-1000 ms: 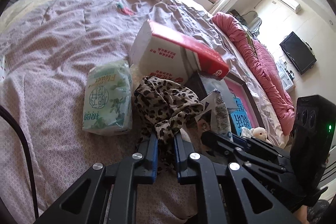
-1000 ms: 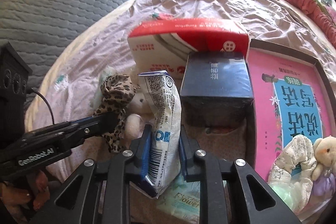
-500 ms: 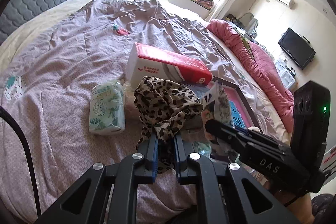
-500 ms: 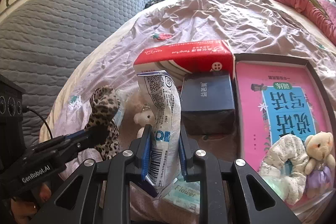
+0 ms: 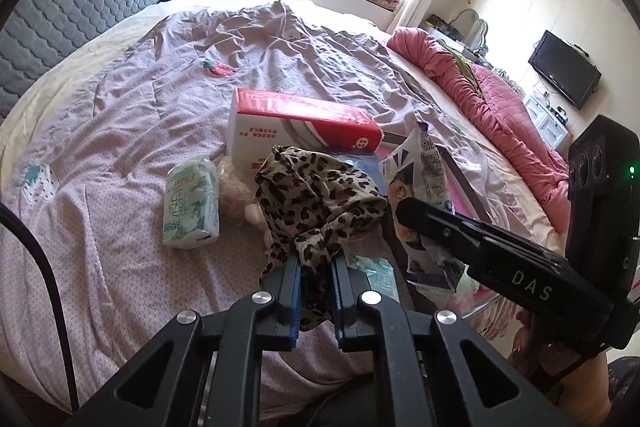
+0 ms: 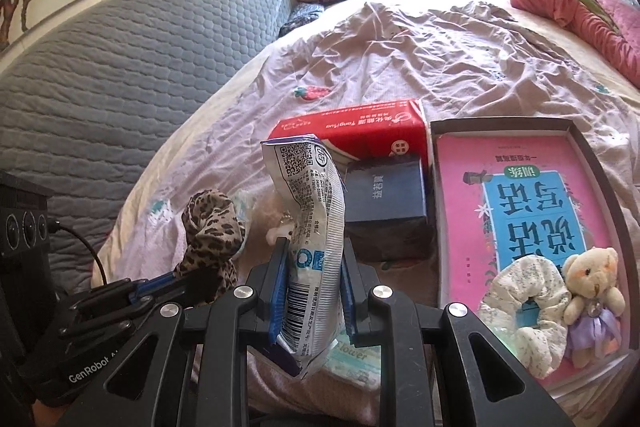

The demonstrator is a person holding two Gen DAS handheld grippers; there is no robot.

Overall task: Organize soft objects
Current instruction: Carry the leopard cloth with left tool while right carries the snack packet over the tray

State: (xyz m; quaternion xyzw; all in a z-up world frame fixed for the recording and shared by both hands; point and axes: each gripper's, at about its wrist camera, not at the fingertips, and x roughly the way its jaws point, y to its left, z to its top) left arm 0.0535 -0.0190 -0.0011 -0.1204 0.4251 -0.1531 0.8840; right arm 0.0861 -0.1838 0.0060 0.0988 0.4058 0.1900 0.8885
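Note:
My left gripper (image 5: 314, 273) is shut on a leopard-print scrunchie (image 5: 316, 195) and holds it above the bed; it also shows in the right wrist view (image 6: 210, 223). My right gripper (image 6: 312, 267) is shut on a white and blue snack packet (image 6: 316, 227), held upright; the packet also shows in the left wrist view (image 5: 420, 187). A dark tray (image 6: 600, 167) with a pink book (image 6: 516, 187) holds a floral scrunchie (image 6: 528, 307) and a small teddy bear (image 6: 592, 287).
A red and white tissue box (image 5: 296, 131), a dark blue box (image 6: 384, 195) and a green tissue pack (image 5: 192, 203) lie on the lilac bedsheet (image 5: 120, 107). Another tissue pack (image 6: 356, 355) lies under my right gripper. A grey headboard (image 6: 120, 67) stands left; a pink quilt (image 5: 480, 99) lies right.
Both grippers have risen and drawn back from the bed with their loads still held. The objects on the bed look smaller and farther away.

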